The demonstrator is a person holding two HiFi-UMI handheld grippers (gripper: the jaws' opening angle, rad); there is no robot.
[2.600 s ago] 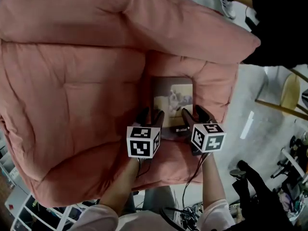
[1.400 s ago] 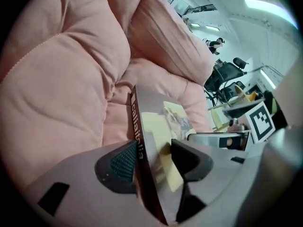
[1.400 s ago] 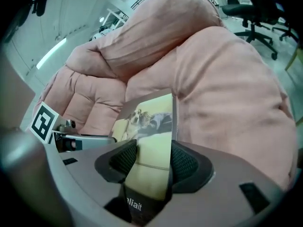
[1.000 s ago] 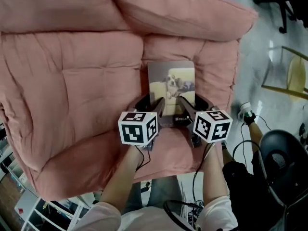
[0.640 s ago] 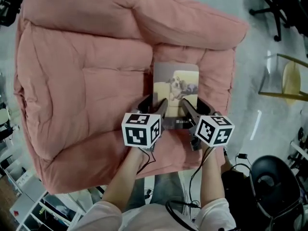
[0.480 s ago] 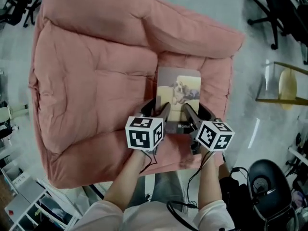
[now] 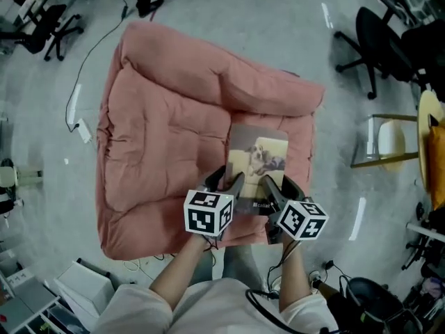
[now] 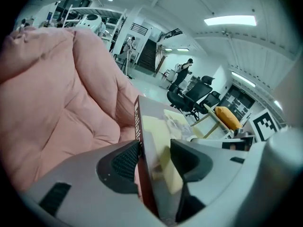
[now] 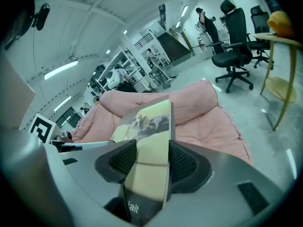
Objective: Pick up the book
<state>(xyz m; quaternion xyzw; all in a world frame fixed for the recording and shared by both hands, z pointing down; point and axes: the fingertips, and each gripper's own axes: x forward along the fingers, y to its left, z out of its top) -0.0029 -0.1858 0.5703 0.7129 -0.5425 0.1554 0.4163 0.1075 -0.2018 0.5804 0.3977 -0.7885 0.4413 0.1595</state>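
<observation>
Book: in the air over the right part of the pink cushion, with the dog-picture cover facing up. It looks clear of the fabric.
Left gripper: clenched on the book's near left corner. In the left gripper view, one pad is against the spine side and the other is over the cover.
Right gripper: clenched on the book's near right corner. In the right gripper view, the open page edge stands between its two ribbed pads.
Long axis: runs near to far, straight away from both sets of jaws. You hold only the near short edge, and the far end has nothing under it.
Direction from the jaws: the book lies ahead of both grippers, toward the far side. The dark bottom strip of the cover spans the gap between them.
Nearer hand: neither. Your hands sit side by side at the same near edge, left hand on the left and right hand on the right.
Next move, as a judgement: carry both hands together and evenly, because uneven travel would twist the book about that long axis.
Surroundings: grey floor; black office chairs far right; a yellow stool right of the cushion.
</observation>
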